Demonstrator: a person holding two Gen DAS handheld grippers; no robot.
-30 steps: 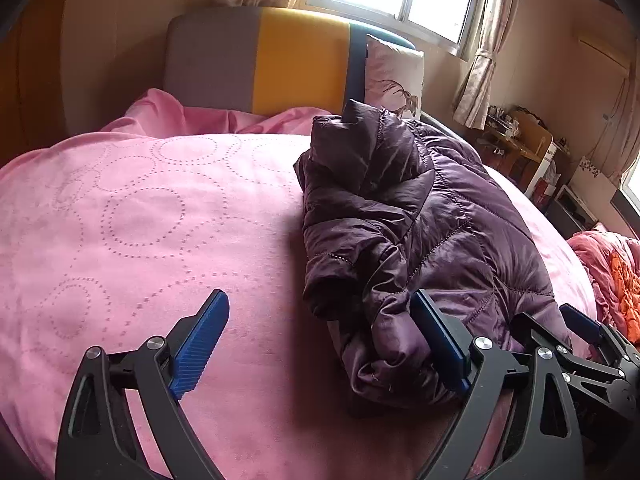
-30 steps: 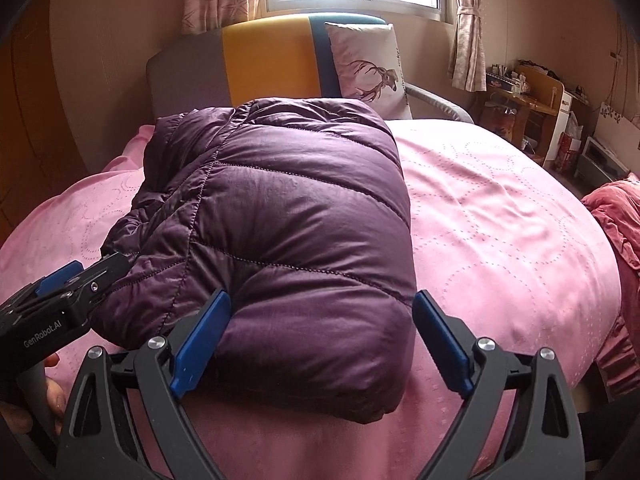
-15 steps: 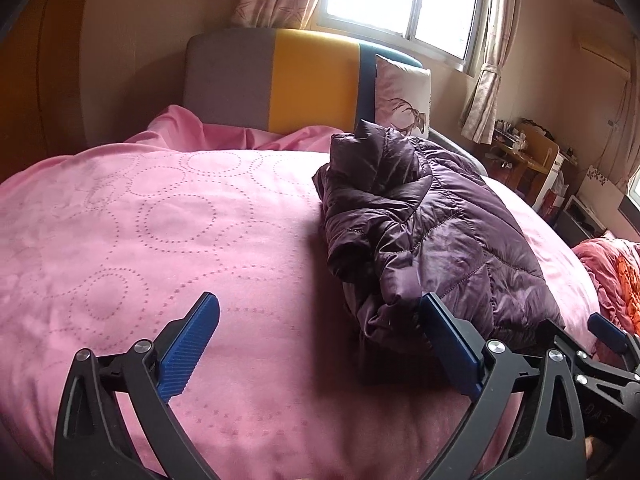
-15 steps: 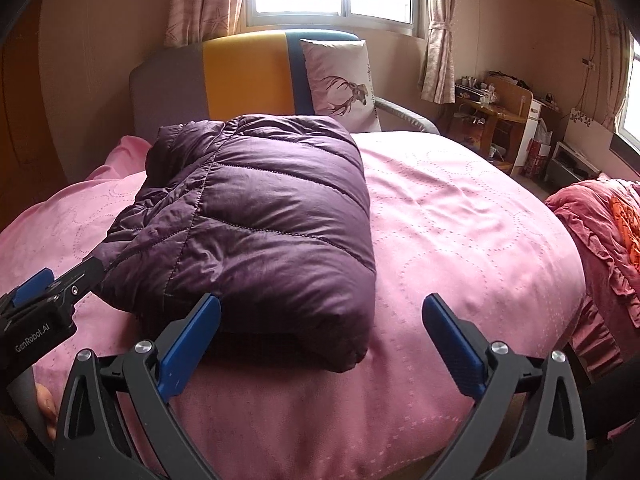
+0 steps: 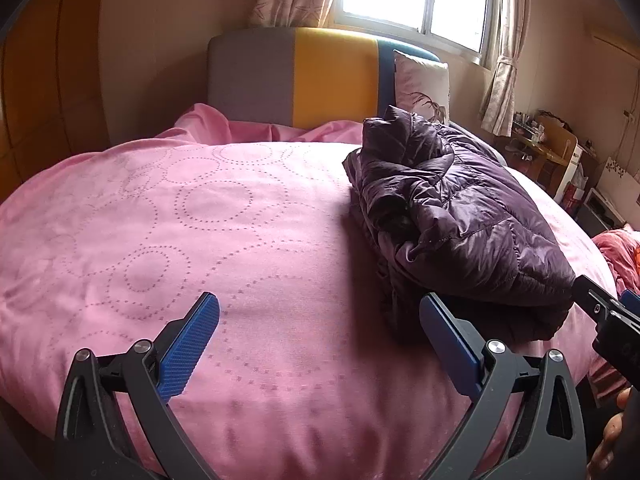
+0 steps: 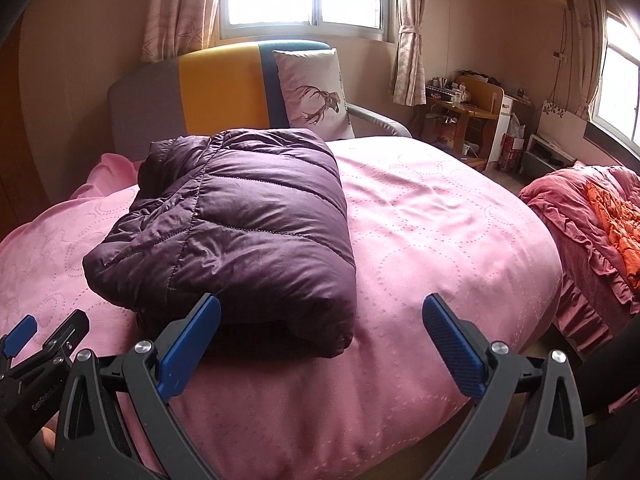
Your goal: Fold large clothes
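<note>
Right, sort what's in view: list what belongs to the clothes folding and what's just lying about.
Part of the job:
- folded dark purple quilted puffer jacket
- pink dotted-circle bedspread it lies on
- left gripper, jaws open, empty
- right gripper, jaws open, empty

Just lying about:
- white deer-print cushion
- grey, yellow and blue headboard
- red and orange bedding
- cluttered wooden desk

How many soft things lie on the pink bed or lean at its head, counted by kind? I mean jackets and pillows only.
Purple puffer jacket, folded on the pink bed: 1
Deer-print pillow, leaning at the headboard: 1
Total: 2
</note>
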